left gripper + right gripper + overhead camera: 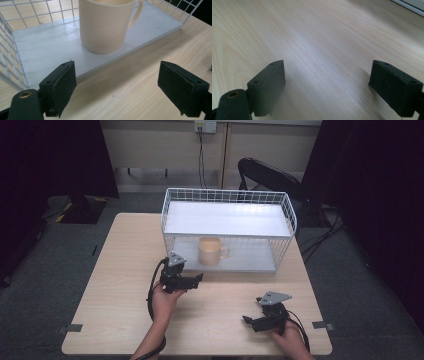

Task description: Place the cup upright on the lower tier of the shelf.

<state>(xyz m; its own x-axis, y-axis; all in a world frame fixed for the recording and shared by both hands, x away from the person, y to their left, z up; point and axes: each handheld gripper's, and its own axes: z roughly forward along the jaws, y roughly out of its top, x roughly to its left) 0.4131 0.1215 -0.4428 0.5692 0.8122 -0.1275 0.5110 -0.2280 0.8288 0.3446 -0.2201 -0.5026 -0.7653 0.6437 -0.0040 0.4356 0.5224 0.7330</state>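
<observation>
On the left side of the wooden table [115, 270], the person's left forearm comes in from the bottom edge and reaches forward. The left hand [165, 301] holds the left gripper [199, 279] just in front of the white wire rack [170, 215]. This gripper lies about level and points toward the right and a little forward, to the open front of the rack. Its jaws stand wide apart and there is nothing between them; the pads touch no object.

The cream mug [105, 25] stands upright on the lower white shelf [45, 47] of the rack, near the front edge of this shelf, with its handle turned to the right in the high view. The mug is close ahead of the left gripper but apart from it.

More to the right, the right hand [290, 340] rests low near the front edge of the table and holds the right gripper [248, 320], which points to the left. Its jaws are also spread wide over bare wood, with nothing gripped. It is well apart from the rack.
</observation>
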